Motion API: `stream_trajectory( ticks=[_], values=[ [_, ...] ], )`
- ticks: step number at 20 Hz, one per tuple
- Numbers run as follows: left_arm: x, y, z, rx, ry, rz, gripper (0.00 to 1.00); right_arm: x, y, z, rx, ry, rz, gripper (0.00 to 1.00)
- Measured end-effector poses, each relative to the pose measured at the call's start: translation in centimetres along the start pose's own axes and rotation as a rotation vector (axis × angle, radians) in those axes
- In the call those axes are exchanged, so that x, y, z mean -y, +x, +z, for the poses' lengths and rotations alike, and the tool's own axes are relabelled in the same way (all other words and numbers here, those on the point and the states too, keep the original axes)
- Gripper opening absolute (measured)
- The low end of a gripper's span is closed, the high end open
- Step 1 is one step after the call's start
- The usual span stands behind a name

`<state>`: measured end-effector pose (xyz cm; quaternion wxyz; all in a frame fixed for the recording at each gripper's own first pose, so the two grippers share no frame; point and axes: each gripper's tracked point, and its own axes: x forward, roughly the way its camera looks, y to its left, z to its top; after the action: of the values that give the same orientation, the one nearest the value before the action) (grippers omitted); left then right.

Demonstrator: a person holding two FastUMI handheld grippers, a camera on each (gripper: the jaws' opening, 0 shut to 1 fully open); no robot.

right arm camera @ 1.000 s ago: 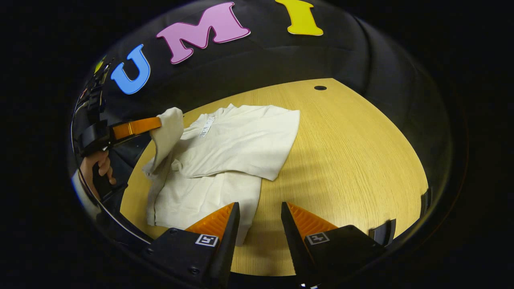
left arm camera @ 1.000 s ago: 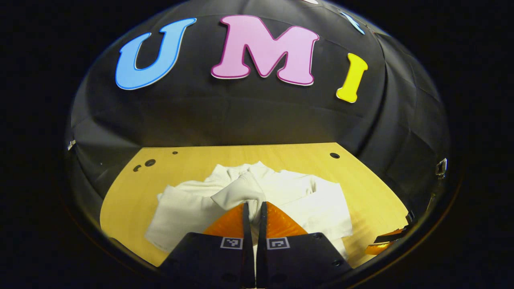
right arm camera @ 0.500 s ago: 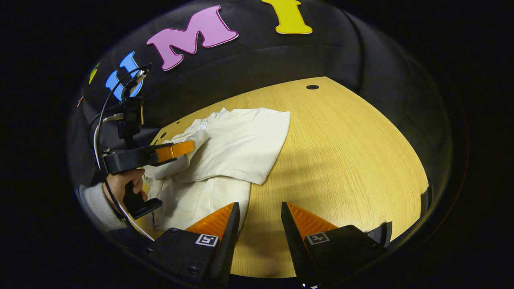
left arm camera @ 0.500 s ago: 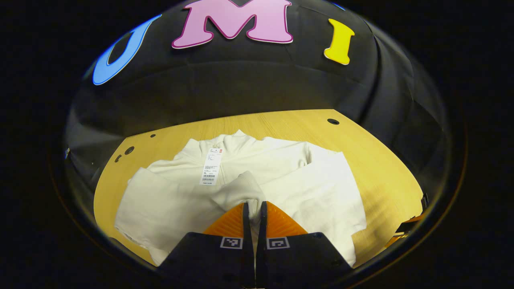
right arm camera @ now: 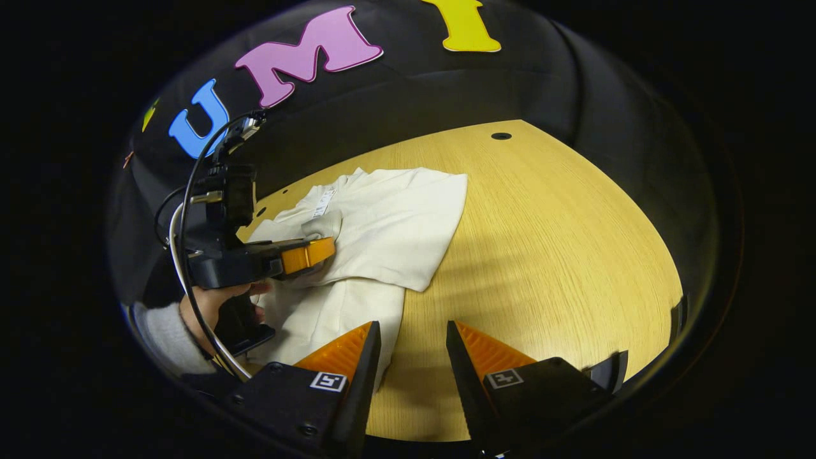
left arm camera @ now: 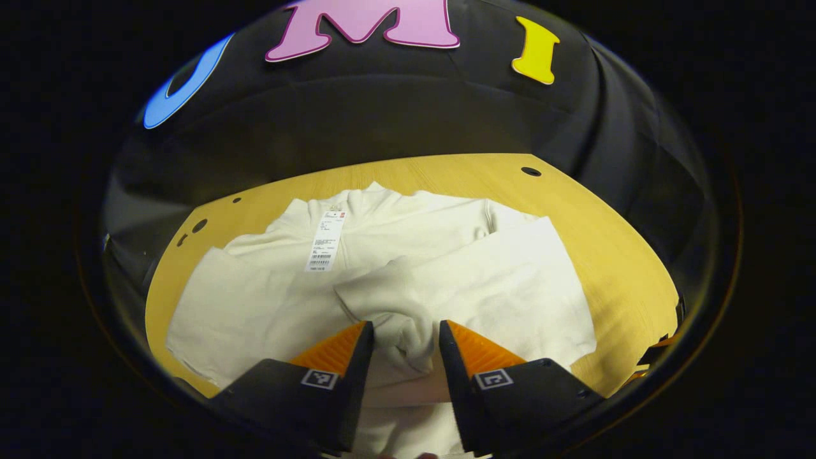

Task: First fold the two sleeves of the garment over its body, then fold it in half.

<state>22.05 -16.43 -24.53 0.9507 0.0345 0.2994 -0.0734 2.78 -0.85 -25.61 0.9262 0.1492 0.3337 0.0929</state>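
Lying flat on the table (left arm camera: 612, 255), the garment (left arm camera: 268, 299) is seen cream-white, its neck toward the booth's back wall (left arm camera: 395, 121). A white tag (left arm camera: 325, 241) is attached at the neck; dark print and a barcode can be made out on it, but the print is too small to be read. In the right gripper view the tag (right arm camera: 324, 203) is seen as a small strip near the collar.

One sleeve (left arm camera: 510, 280) is laid across the body of the garment. The cuff (left arm camera: 398, 335) of the other sleeve is bunched between the fingers of the left gripper (left arm camera: 400, 344), which are parted and are not pressed on the cloth. In the right gripper view the left gripper (right arm camera: 306, 255) is held low over the garment (right arm camera: 389, 229) by a hand (right arm camera: 207, 306) in a grey sleeve.

The fingers of the right gripper (right arm camera: 413, 347) are spread apart with nothing between them, over the table (right arm camera: 561, 255) just beside the garment's hem.

The table is of light wood with a fine grain, and small round holes (left arm camera: 530, 171) are cut near its far edge. It is enclosed by black cloth.
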Motion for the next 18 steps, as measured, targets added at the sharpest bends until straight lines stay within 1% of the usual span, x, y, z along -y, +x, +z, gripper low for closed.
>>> stream_trajectory(
  ticks=[1,3,6,9,11,13,17,18],
  values=[
    [-0.2,-0.2,-0.2,-0.002,0.004,0.002,0.71,-0.2,0.0,0.0,0.001,-0.003,0.0,0.64],
    [-0.2,-0.8,-0.6,-0.003,0.013,-0.013,0.78,-0.6,0.1,0.0,0.0,-0.009,0.002,0.64],
    [-0.2,-2.4,-1.0,-0.004,0.031,-0.043,0.79,-1.0,0.4,-0.1,-0.002,-0.026,-0.001,0.64],
    [-1.5,-5.4,-1.2,0.037,0.018,-0.038,0.8,-2.0,0.5,-0.5,-0.011,-0.039,0.011,0.64],
    [-2.6,-7.5,-2.0,0.048,-0.004,-0.038,0.82,-2.5,0.6,-0.8,-0.016,-0.055,0.019,0.65],
    [-4.0,-9.7,-3.2,0.046,-0.027,-0.033,0.84,-3.1,0.7,-1.2,-0.024,-0.068,0.028,0.75],
    [-7.4,-13.5,-6.9,0.022,-0.079,0.009,0.86,-4.7,0.8,-2.1,-0.05,-0.09,0.061,0.77],
    [-8.3,-14.3,-7.7,0.017,-0.091,0.025,0.86,-4.9,0.8,-2.3,-0.059,-0.097,0.064,0.83]
  ],
)
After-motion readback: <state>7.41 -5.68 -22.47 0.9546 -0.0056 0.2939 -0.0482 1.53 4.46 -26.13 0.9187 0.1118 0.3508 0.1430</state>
